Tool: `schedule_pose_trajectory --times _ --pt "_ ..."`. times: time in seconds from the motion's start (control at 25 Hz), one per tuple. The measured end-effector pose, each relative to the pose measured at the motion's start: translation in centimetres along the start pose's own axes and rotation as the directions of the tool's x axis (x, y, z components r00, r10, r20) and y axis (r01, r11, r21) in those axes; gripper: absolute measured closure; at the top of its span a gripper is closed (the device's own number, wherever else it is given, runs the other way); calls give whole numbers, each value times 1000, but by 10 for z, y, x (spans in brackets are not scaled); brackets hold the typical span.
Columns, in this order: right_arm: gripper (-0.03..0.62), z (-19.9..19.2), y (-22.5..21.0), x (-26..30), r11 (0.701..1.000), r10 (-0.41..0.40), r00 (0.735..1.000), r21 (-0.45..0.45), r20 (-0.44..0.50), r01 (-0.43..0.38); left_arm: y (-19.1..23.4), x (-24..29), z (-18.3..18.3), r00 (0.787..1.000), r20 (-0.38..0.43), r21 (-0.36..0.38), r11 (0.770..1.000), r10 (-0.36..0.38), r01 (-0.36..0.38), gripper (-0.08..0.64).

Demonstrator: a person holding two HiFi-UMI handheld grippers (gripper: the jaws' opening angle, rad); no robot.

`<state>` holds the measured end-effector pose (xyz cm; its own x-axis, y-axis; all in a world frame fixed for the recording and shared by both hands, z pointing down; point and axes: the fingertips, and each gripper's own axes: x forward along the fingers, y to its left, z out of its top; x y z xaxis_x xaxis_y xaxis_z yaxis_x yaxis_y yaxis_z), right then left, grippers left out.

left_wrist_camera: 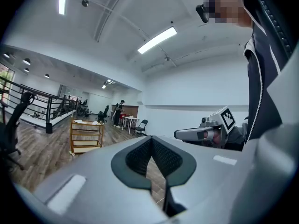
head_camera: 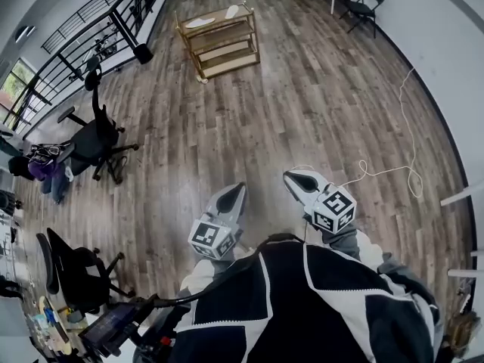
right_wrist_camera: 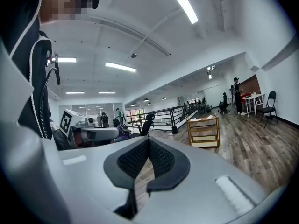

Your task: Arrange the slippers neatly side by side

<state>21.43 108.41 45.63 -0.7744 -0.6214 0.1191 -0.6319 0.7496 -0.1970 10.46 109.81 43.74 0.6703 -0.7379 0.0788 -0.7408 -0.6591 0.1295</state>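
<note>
Left tongs (left_wrist_camera: 152, 140), right tongs (right_wrist_camera: 148, 142) closed, empty, ribbed black pads (left_wrist_camera: 167, 158), plank floor (head_camera: 302, 89)

Shelf rack (head_camera: 221, 40) stands far ahead, chairs (head_camera: 94, 138) left.

Jacket (head_camera: 318, 308): black, divided in panels by thin white lines.
Cuff (head_camera: 344, 240): grey.
Cable (right_wrist_camera: 45, 101): thin, black.
Left gripper (head_camera: 233, 197), right gripper (head_camera: 296, 180): grey shells, black ribbed pads, black-and-white marker cubes.
</note>
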Motion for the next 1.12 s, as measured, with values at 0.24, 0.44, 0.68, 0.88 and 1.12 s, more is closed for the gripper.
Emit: schedule_pose_trajectory --times 0.24,0.44,0.68,0.88,1.12 --pt "588 -2 2 1 1000 24 1000 7 4 -24 -1 3 -6 1000 -8 -8 1000 -12 12 541" --pt "588 -3 -1 -3 999 44 999 15 17 -44 -8 16 -8 999 -28 -15 1000 -28 28 541" --pt "588 -3 -8 -17 997 73 997 5 24 -73 -22 28 -7 999 -37 8 1000 -16 16 541" --pt "588 -16 -18 -19 995 89 996 38 9 -90 -18 34 -9 998 -59 10 1000 20 -19 541" --pt "588 -21 -24 6 992 113 994 51 -9 -112 -3 40 -21 996 -85 -17 1000 11 -12 541"
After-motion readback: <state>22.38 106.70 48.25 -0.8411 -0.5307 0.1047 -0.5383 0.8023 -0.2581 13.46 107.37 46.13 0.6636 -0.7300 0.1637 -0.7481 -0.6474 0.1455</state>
